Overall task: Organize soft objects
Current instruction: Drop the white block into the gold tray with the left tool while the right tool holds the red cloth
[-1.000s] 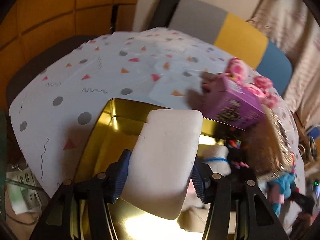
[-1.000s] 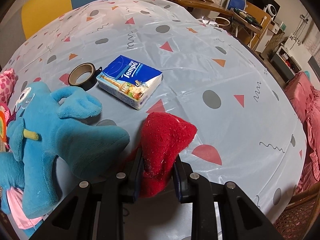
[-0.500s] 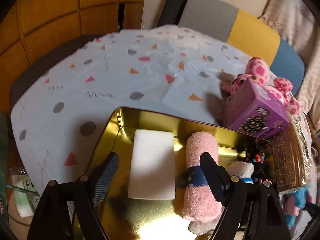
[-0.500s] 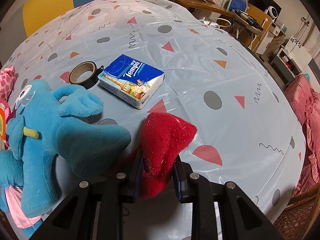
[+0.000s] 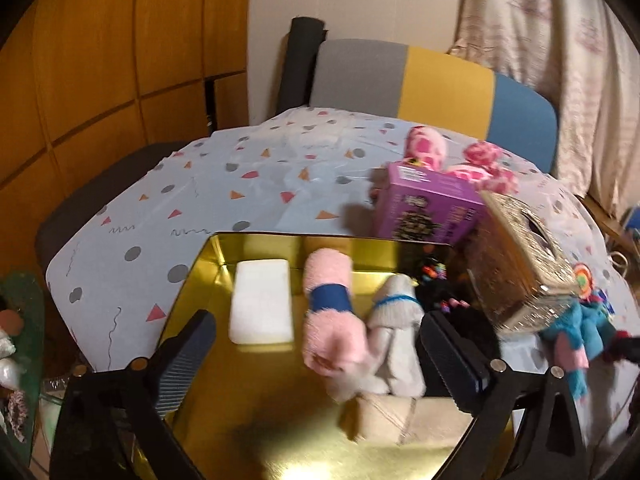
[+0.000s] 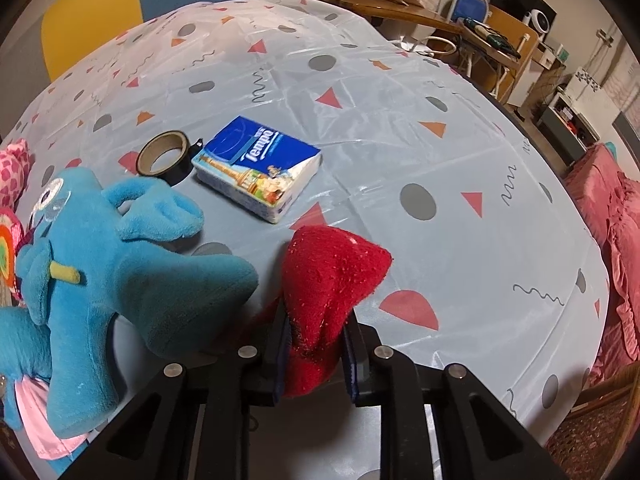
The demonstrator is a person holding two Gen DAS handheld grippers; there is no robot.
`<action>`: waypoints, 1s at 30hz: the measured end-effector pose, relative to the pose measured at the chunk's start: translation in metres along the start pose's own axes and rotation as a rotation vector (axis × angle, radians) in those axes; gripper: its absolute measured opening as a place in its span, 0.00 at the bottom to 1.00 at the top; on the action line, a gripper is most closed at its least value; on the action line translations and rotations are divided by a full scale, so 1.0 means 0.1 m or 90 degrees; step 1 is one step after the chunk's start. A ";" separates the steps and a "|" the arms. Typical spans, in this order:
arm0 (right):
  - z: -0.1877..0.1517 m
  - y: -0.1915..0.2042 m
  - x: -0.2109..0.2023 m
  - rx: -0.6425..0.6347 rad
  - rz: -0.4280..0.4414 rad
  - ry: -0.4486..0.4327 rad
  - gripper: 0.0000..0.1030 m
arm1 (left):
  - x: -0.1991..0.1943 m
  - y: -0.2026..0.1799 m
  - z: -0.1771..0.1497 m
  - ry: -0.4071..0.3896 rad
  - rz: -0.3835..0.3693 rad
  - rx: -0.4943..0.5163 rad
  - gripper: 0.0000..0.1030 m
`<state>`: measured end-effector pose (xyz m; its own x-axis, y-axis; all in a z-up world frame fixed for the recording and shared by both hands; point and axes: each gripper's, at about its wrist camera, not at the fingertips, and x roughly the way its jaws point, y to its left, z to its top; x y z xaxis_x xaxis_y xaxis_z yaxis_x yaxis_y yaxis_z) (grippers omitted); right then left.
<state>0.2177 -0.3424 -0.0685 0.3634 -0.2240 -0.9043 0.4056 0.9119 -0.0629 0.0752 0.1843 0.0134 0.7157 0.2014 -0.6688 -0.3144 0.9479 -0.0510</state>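
In the left wrist view a gold tin (image 5: 256, 400) holds a white foam block (image 5: 262, 304), a rolled pink towel (image 5: 330, 308) with a blue band, a white rolled cloth (image 5: 396, 320) and a beige bundle (image 5: 408, 420). My left gripper (image 5: 316, 320) hovers above the tin, its jaws opening wide and gripping nothing. In the right wrist view my right gripper (image 6: 314, 340) is closing on a red fluffy cloth (image 6: 332, 268), whose pointed end sticks out over the table. A blue plush toy (image 6: 120, 264) lies just left of it.
A purple box (image 5: 428, 208), a glittery tissue box (image 5: 524, 264) and a pink spotted plush (image 5: 428, 148) crowd the tin's far right side. A Tempo tissue pack (image 6: 258, 168) and a tape roll (image 6: 162, 156) lie beyond the red cloth. A grey, yellow and blue chair (image 5: 440, 84) stands behind the table.
My left gripper let go of the white foam block, which now lies in the tin, then opened wide and drew back. The right gripper has kept still on the red cloth.
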 end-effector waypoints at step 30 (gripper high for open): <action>0.04 -0.09 -0.85 0.066 0.278 -0.217 0.20 | -0.10 -0.21 -0.20 0.030 -0.009 0.039 1.00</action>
<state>0.1864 -0.3325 0.0102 0.7601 0.0527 -0.6477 0.2306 0.9100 0.3446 0.0618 0.1578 0.0066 0.6891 0.1777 -0.7026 -0.2651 0.9641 -0.0163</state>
